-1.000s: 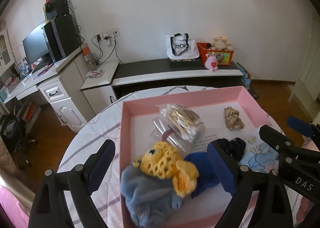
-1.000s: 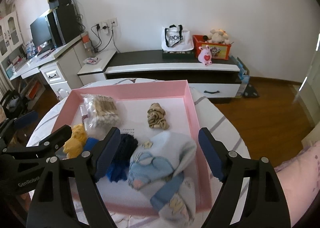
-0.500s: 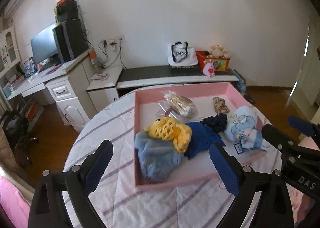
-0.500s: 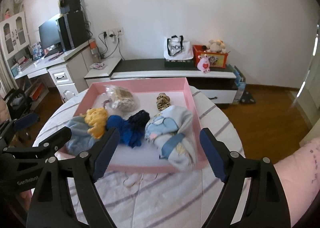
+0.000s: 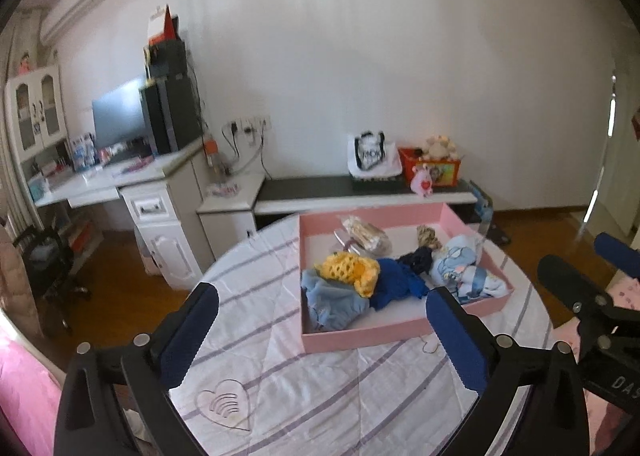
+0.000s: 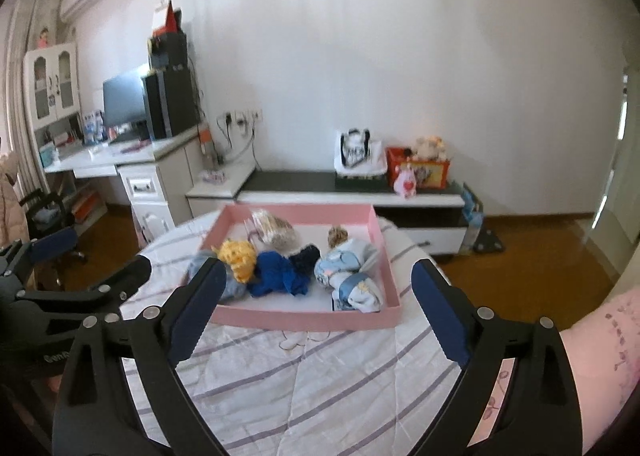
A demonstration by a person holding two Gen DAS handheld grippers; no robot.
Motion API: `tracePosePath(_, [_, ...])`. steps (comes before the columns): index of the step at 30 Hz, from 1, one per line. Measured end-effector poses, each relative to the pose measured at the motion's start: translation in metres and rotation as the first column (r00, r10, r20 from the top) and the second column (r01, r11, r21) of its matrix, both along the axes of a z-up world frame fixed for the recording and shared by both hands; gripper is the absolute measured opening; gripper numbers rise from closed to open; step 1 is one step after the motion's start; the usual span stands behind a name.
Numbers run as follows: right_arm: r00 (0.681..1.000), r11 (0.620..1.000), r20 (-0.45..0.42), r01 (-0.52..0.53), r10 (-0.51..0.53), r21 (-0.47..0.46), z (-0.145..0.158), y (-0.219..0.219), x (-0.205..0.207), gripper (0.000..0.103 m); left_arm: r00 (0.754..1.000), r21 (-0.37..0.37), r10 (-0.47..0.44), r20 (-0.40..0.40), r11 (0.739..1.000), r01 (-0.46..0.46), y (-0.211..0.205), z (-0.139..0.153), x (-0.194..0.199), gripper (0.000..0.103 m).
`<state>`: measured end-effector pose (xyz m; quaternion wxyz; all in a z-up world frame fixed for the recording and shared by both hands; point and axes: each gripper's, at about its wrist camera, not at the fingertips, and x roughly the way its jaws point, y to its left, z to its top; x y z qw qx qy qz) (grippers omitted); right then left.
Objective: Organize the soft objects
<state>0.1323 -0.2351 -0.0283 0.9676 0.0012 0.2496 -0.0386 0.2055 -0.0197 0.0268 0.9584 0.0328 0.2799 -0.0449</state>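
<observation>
A pink tray (image 5: 360,336) (image 6: 304,316) sits on the round table and holds soft things: a grey-blue cloth (image 5: 332,298), a yellow knit toy (image 5: 352,272) (image 6: 238,254), a dark blue cloth (image 5: 394,284) (image 6: 276,272), a light blue printed garment (image 5: 464,268) (image 6: 352,272), a brown scrunchie (image 5: 428,236) and a bag of cotton swabs (image 5: 366,232) (image 6: 276,230). My left gripper (image 5: 322,330) and right gripper (image 6: 316,312) are both open and empty, held back from the tray's near edge.
The table has a white cloth with purple stripes (image 5: 320,396). A low TV bench (image 5: 360,188) with a white bag and an orange box stands behind it. A white desk (image 5: 120,184) with a monitor is at the left. A small loop (image 6: 292,340) lies on the cloth.
Both grippers have pulled back and up from over the tray; the tray now looks smaller and farther away. Both stay open and empty.
</observation>
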Motion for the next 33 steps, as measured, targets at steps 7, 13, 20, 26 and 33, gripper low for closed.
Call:
tracePosePath(7, [0.989, 0.999, 0.147, -0.007, 0.013, -0.042, 0.030, 0.017, -0.045, 0.103, 0.994, -0.025, 0.009, 0.112, 1.000, -0.006, 0.006, 0.022, -0.057, 0.103])
tracePosePath(13, [0.967, 0.999, 0.253, -0.011, 0.022, -0.043, 0.052, 0.022, -0.079, 0.103, 0.976, -0.036, 0.002, 0.217, 0.999, 0.006, 0.012, 0.038, -0.101, 0.103])
tracePosePath(20, [0.937, 0.998, 0.348, 0.001, 0.020, -0.060, 0.069, 0.026, -0.111, 0.103, 0.943, -0.056, 0.012, 0.332, 0.998, 0.007, 0.017, 0.047, -0.152, 0.103])
tracePosePath(26, [0.919, 0.997, 0.393, 0.002, 0.031, -0.082, 0.076, 0.029, -0.129, 0.103, 0.918, -0.064, 0.030, 0.395, 0.998, -0.004, 0.018, 0.042, -0.176, 0.103])
tracePosePath(33, [0.898, 0.995, 0.441, 0.028, 0.019, -0.101, 0.080, 0.031, -0.147, 0.103, 0.899, -0.088, 0.030, 0.437, 0.996, 0.010, 0.019, 0.038, -0.189, 0.103])
